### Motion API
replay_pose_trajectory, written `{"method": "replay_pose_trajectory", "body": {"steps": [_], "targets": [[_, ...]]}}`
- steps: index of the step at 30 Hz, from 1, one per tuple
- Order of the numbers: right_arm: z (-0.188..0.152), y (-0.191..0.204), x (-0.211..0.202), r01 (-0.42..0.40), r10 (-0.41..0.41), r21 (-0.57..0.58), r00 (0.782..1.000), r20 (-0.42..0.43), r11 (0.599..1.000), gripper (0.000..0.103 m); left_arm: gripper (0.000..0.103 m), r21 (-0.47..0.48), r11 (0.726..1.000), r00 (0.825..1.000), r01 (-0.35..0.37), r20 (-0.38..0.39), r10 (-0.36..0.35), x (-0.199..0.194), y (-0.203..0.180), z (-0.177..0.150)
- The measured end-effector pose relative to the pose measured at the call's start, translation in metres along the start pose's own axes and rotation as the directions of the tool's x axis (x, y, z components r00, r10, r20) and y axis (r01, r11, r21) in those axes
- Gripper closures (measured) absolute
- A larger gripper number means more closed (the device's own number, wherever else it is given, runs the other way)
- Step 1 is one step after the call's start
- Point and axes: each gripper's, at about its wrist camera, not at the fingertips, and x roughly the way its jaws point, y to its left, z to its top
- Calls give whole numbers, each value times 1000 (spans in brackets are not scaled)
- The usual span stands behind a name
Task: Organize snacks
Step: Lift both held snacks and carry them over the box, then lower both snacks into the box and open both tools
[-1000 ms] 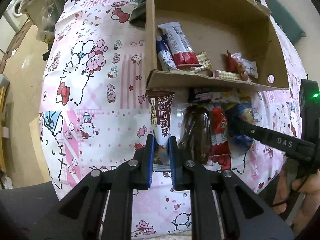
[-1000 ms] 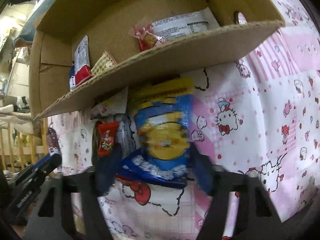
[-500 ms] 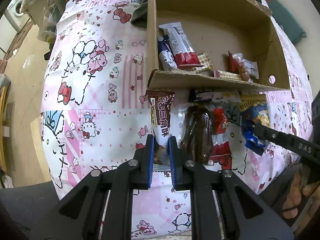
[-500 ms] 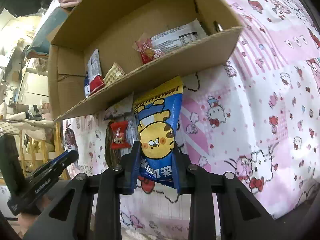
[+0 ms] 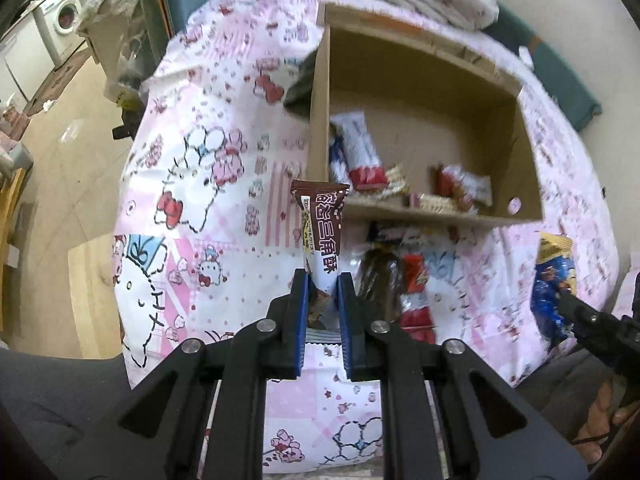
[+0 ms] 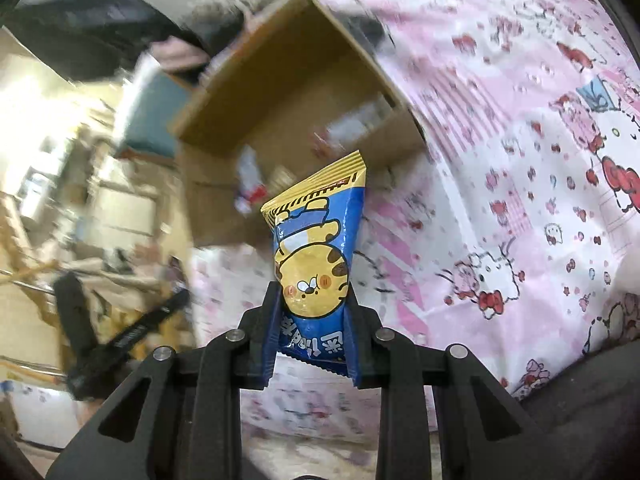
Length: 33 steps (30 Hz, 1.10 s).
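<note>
- The left hand-held gripper (image 5: 323,292) is clamped narrow on the lower end of the brown snack packet (image 5: 322,232), just as a second ago. That packet now stands upright in the air, its top edge overlapping the near left corner of the cardboard box (image 5: 318,120); a second ago it lay flat on the pink cartoon-print cloth (image 5: 208,184) in front of the box.
- The right hand-held gripper (image 6: 311,320) has just been closing its jaws on the blue and yellow snack bag (image 6: 316,248), and the fingers now press on the bag's lower part. A second ago the bag lay on the cloth under the box's front wall with the fingers wide on either side; now it is lifted clear and stands tilted in front of the box.
- In the left wrist view that bag (image 5: 554,280) shows at the far right edge, held off the cloth; earlier it lay with the pile.
- The dark brown wrapped snack (image 5: 376,280) and the red packet (image 5: 416,280) lie on the cloth just before the box's front wall, where they were.
- Inside the box, the red and white bar (image 5: 360,152) and the other small packets (image 5: 464,188) lie near the front wall as before.
- Both views now look from higher up than a second ago, and the right view is blurred.
</note>
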Motion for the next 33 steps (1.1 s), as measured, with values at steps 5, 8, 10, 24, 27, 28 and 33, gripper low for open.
{"method": "replay_pose_trajectory", "body": {"steps": [5,8,10,24,27,28,33], "targets": [[17,8,-38,-92,95,-28,988,120,995,74,92,20,1000,996,13,92,-15,-28,-8,20],[36,18,-49,-110,118,-54,980,161,992,74,92,39,999,993,14,120,-19,-37,-16,36],[44,31,-48,-109,121,-74,976,179,991,75,92,43,999,991,20,129,-25,-40,-20,47],[92,49,-27,-119,136,-96,970,201,988,75,92,98,994,988,43,142,-56,-27,-52,93],[101,49,-12,-114,130,-93,973,190,989,74,92,100,994,991,42,119,-54,-14,-56,98],[103,50,-8,-111,127,-92,974,186,990,74,92,103,994,992,41,112,-52,-9,-57,102],[119,44,26,-68,82,-94,984,158,993,74,92,142,989,995,32,91,-45,11,-66,114]]}}
